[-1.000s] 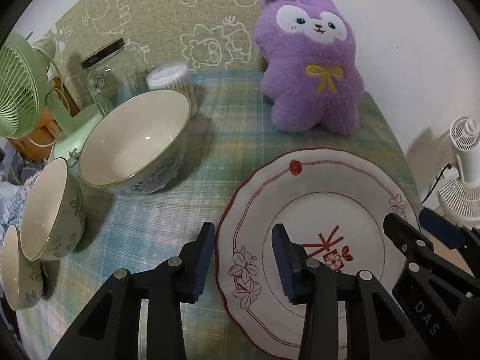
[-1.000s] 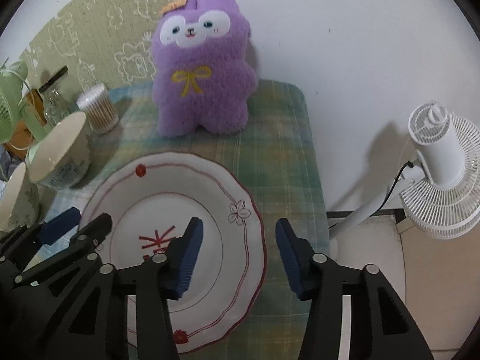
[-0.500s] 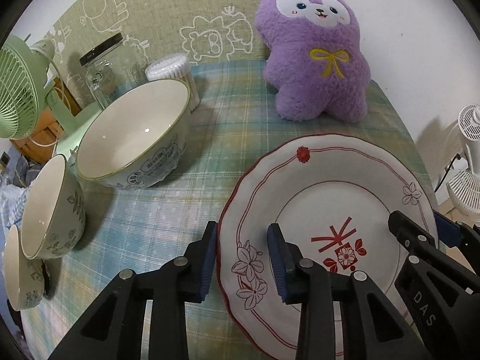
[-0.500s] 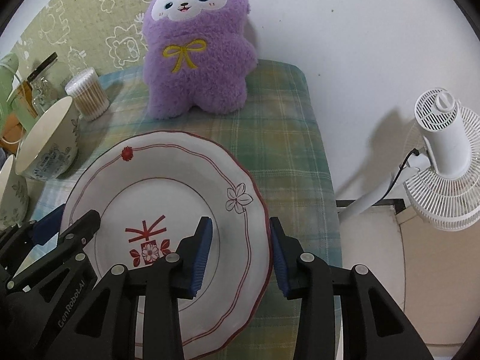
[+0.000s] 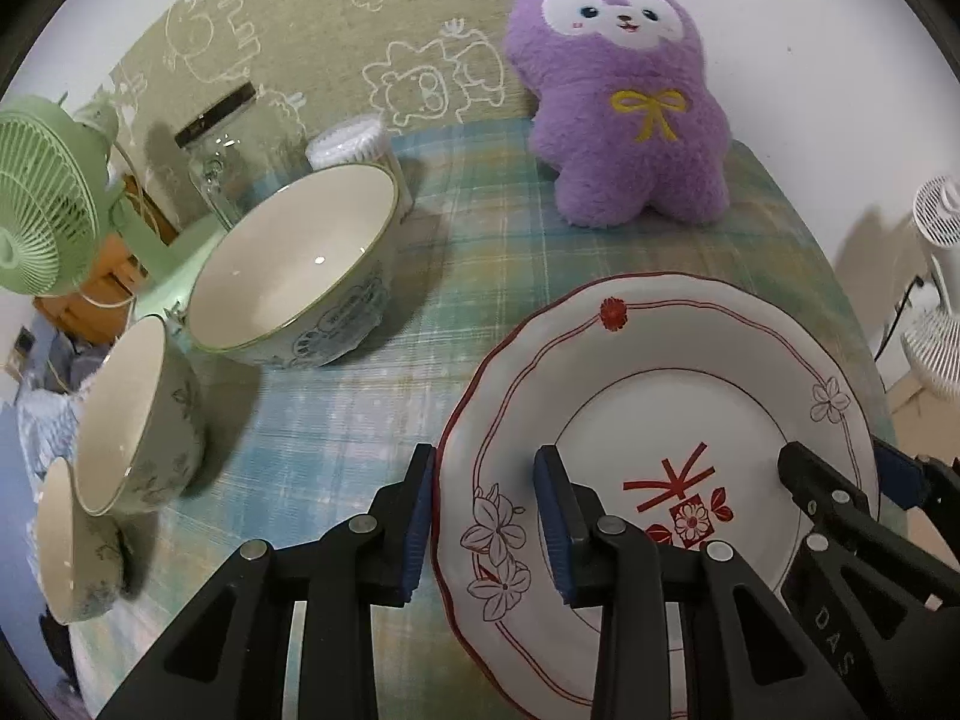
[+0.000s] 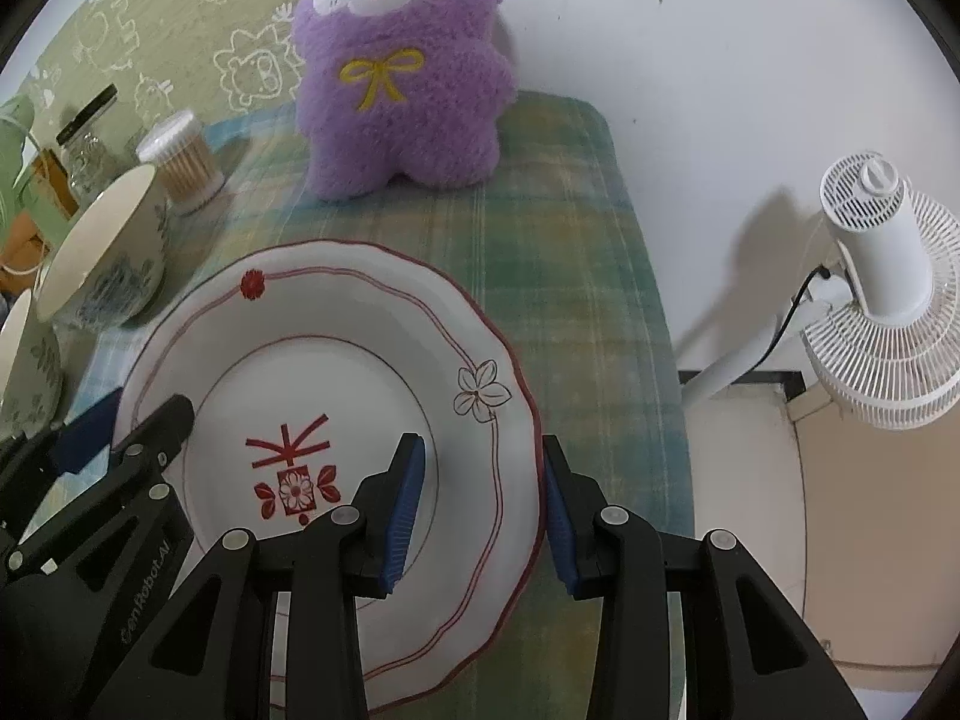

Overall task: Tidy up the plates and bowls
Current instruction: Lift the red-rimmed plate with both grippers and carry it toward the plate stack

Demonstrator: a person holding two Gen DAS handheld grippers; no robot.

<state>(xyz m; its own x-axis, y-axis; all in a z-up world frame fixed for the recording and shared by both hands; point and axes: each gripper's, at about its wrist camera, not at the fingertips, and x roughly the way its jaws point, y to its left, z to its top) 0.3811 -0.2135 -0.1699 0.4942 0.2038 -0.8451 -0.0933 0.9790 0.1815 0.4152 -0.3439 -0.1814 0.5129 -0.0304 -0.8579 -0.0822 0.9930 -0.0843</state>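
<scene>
While 2 claws pinching 1 plate (image 5: pixel 690 396): 3 bowls (image 5: pixel 300 264), 1 plush (image 5: pixel 630 102).

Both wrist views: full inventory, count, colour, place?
plate: 1, white with red pattern, near right of table
large bowl: 1, cream inside, left of plate
small bowls: 2, cream, left table edge
glass jar: 1, clear, black lid, far left
cotton swab tub: 1, beside jar
plush: 1, purple, far side
tablecloth: 1, green-blue plaid
fans: green left, white right
left tongs: straddling plate's left rim
right tongs: straddling plate's right rim
</scene>
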